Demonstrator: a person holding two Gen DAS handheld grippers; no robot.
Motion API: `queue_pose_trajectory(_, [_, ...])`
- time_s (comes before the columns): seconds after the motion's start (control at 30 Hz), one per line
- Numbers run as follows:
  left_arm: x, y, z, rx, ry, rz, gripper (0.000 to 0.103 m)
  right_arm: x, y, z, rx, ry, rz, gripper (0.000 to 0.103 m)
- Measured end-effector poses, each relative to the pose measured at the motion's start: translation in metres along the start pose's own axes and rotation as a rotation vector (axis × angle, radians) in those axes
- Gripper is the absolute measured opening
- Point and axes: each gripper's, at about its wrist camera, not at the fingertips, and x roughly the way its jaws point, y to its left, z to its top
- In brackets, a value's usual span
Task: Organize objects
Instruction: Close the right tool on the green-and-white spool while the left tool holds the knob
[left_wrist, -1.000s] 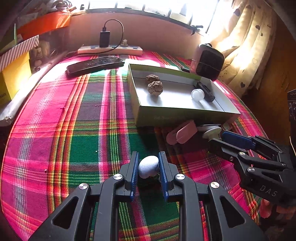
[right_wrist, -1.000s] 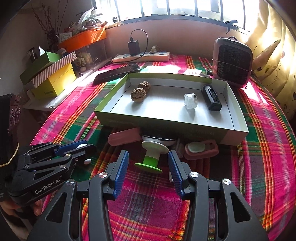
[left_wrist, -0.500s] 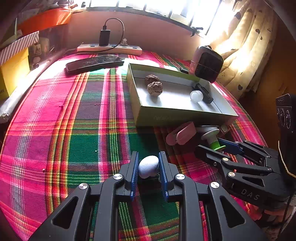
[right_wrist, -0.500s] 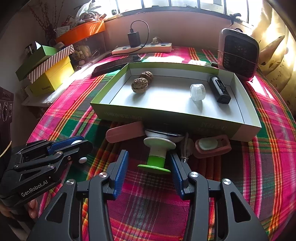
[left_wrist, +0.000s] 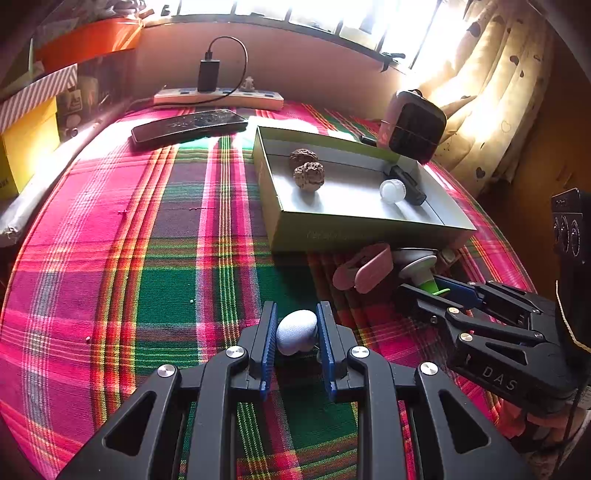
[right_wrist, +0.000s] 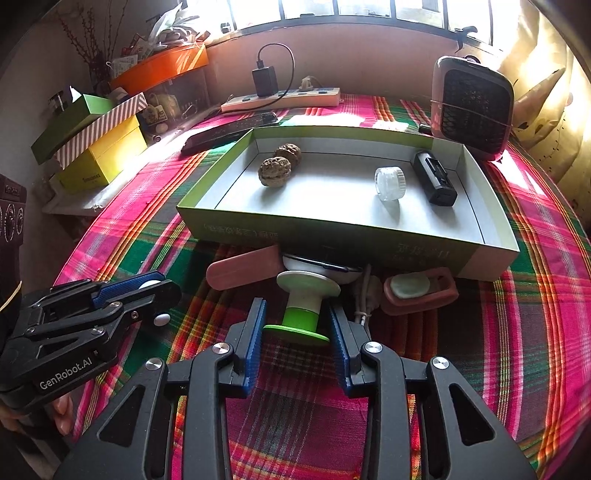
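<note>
1. The left gripper (left_wrist: 295, 332) has its jaws pinching a pale oval case (left_wrist: 297, 331) above the plaid bench (left_wrist: 155, 236), near and left of the shallow box (left_wrist: 275, 192).
2. The right gripper (right_wrist: 297, 325) has jaws spread either side of a green-and-white spool (right_wrist: 304, 304); the pads look just clear of it.
3. Close squarely on the green waist, not the wide flanges.
4. Lift straight up, since the pink case (right_wrist: 242, 269) and soap dish (right_wrist: 421, 291) crowd it.
5. Clear the box's near wall before lowering inside.
</note>
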Motion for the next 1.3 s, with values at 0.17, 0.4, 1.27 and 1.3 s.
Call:
queue_pose_trajectory(0.17, [0.0001,-0.0002,0.0000,-0.001,0.000,-0.001,0.020,-0.0005,-0.0004,0.0004,0.003,0.000,0.003,0.034])
queue_pose_trajectory(0.4, [-0.0001,-0.0004,-0.0001,-0.001,0.000,-0.001,0.020,-0.0007,-0.0005,0.0003,0.003,0.000,0.003,0.034])
queue_pose_trajectory(1.27, [-0.0020,-0.0013,0.0002,0.006,0.008,0.007,0.020,-0.0058,-0.0015,-0.0007,0.016,-0.009,0.026,0.034])
queue_pose_trajectory(1.3, [-0.0018,-0.0012,0.0005,0.004,0.011,0.006,0.020,-0.0060,-0.0020,-0.0001,0.017,-0.011,0.030,0.034])
